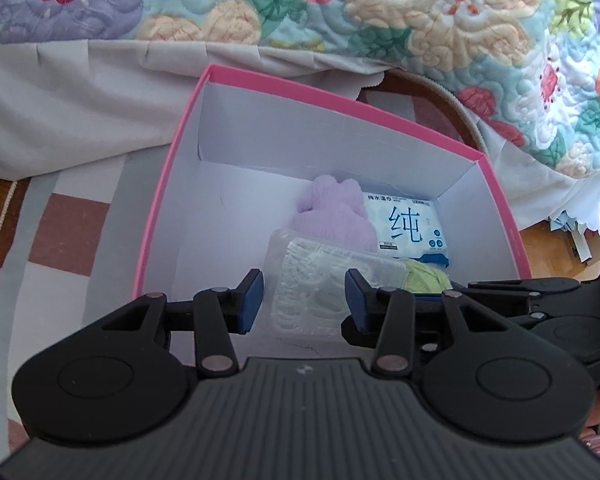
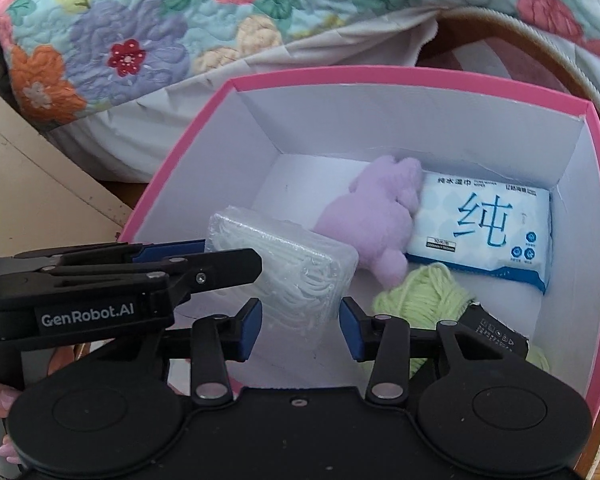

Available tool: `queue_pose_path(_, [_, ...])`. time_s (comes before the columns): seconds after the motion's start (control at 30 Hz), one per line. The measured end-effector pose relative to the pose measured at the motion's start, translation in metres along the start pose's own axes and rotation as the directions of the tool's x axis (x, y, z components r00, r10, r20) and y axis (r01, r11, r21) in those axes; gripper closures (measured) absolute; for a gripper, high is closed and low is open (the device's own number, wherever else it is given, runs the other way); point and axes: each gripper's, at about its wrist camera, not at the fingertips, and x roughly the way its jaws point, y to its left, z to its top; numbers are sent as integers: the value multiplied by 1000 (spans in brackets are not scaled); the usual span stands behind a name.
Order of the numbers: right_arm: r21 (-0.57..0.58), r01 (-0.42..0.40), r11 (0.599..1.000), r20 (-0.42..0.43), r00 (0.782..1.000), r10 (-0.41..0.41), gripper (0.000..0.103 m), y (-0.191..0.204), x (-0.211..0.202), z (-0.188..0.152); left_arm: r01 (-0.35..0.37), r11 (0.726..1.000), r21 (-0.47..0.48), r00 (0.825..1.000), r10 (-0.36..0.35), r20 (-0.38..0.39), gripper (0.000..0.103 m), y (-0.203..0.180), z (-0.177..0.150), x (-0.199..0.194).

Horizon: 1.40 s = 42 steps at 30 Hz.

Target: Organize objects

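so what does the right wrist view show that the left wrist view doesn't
Only the right wrist view: the left gripper side-on at the clear pack, a black label by the green yarn, and a beige board.
Only the left wrist view: the right gripper coming in at the right edge, and the patchwork rug.
Both: the pink box, purple plush, wipes pack and floral quilt.
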Motion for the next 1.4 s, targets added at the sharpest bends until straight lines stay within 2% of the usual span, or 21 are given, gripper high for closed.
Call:
queue_pose_path(0.3, [-31,49,998,-37,998,-50,56,-1,10,3,-10,1000,6,1000,10,-4,61,-3,-1,12])
queue_pose_path(0.4, [-54,88,995,-46,995,-90,63,1,13,3,-13,1000,7,1000,13,-5,63,-3,-1,15])
queue_pose_path(0.5, [-73,130,989,-65,989,-135,65,5,16,5,-20,1000,10,1000,20,-4,64,-4,-2,15])
queue_pose_path(0.6, [-80,141,987,-61,987,-146,66,5,14,5,-18,1000,16,1000,18,6,63,-4,-3,9])
queue_pose_path(0.7, [-84,140,987,-33,989,-143,65,6,7,2,-24,999,30,1000,24,10,62,-5,-3,3])
queue_pose_path(0.8, [-106,151,983,-16,988,-154,65,10,-4,-1,4,1000,23,1000,-3,-22,59,-7,-2,1])
queue_pose_path(1.13, [-195,188,963,93,981,-173,63,33,-52,-7,-34,998,45,999,35,-20,58,-12,-2,-29])
queue_pose_path(1.2, [-220,210,953,113,976,-189,62,41,-62,-10,-49,997,56,998,51,-30,58,-14,-2,-36])
queue_pose_path(1.4, [-246,208,947,147,973,-176,61,53,-95,-21,-66,995,79,995,71,-74,57,-25,-3,-62])
